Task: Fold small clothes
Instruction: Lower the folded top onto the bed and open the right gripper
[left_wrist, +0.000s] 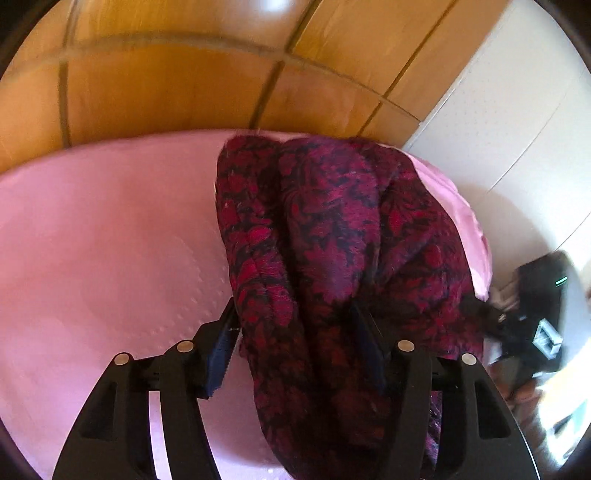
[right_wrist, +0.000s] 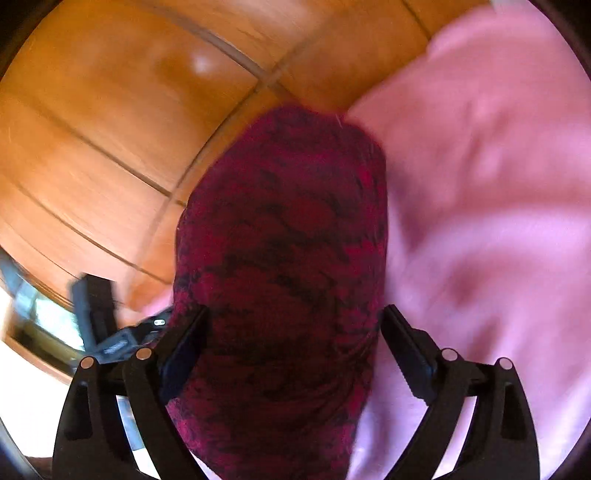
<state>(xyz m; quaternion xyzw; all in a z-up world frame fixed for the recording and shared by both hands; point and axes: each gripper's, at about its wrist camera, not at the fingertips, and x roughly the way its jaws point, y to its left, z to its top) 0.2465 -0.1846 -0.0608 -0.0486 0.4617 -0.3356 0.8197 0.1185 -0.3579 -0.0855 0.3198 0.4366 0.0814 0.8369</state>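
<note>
A dark red and black patterned garment (left_wrist: 325, 221) lies bunched in thick folds on a pink bed sheet (left_wrist: 110, 240). My left gripper (left_wrist: 293, 310) straddles its near end. The cloth fills the gap between the jaws and drapes over the right finger (left_wrist: 369, 350), while the left pad (left_wrist: 225, 343) sits at the cloth's edge without pressing. In the right wrist view the same garment (right_wrist: 288, 221) runs up between the fingers of my right gripper (right_wrist: 295, 314). Its jaws stand wide, and a thin strip of sheet shows beside the right finger (right_wrist: 402, 343).
Orange-brown wooden panels (left_wrist: 166, 92) rise behind the bed, also blurred in the right wrist view (right_wrist: 92, 129). A white surface (left_wrist: 517, 110) stands at the right. A dark blurred gripper (left_wrist: 524, 314) shows at the bed's right edge. The pink sheet (right_wrist: 480, 221) spreads out to the right.
</note>
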